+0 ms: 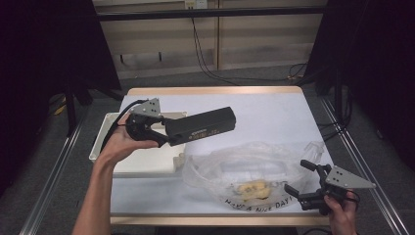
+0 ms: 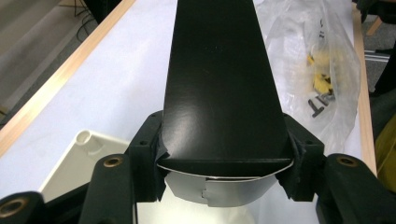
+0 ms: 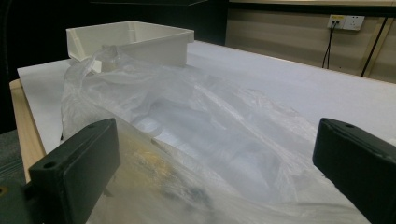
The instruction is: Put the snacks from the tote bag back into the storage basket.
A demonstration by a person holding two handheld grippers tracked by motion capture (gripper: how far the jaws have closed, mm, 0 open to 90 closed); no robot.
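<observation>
My left gripper (image 1: 166,133) is raised above the table and shut on one end of a long black box (image 1: 200,126), which points right, roughly level. In the left gripper view the black box (image 2: 219,79) runs away from me, clamped between both jaws of the left gripper (image 2: 225,161). A clear plastic bag (image 1: 247,169) with black lettering and yellow pieces inside lies at the front of the table. My right gripper (image 1: 297,176) is open at the bag's right end. In the right gripper view the crumpled bag (image 3: 196,107) lies between and beyond the wide-apart jaws of the right gripper (image 3: 219,144).
A white tray (image 1: 100,142) sits on the table's left side, under my left hand, with its corner (image 2: 81,154) below the box. The same tray (image 3: 140,39) stands behind the bag. A white sheet (image 1: 274,115) covers the wooden table. Cables hang behind.
</observation>
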